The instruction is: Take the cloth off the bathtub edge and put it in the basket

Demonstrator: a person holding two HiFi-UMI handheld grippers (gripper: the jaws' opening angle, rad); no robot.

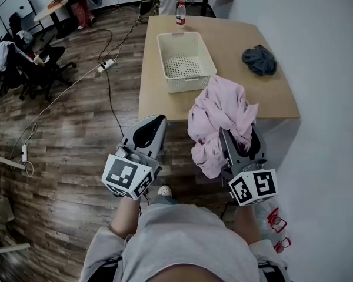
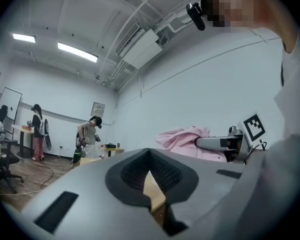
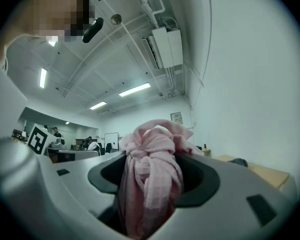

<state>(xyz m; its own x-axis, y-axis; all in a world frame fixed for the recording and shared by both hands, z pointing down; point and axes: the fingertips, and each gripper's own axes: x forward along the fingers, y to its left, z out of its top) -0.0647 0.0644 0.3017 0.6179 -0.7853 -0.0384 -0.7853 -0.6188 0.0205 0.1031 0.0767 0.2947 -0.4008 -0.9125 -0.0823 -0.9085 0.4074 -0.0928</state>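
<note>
The left gripper (image 1: pixel 148 133) hung with its jaws pressed together on nothing. Beside it, the right gripper (image 3: pixel 154 176) pinched the pink cloth (image 1: pixel 220 113), which bunched beyond its jaws over the table's (image 1: pixel 235 96) near edge, just short of the white basket (image 1: pixel 165 60).

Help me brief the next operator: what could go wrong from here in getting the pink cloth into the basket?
1. Most of the pink cloth hangs loose outside the right gripper; a fold might end up draped over the basket rim.
2. The basket stands free with a bottle just beyond it; dragging cloth could push one into the other.
</note>
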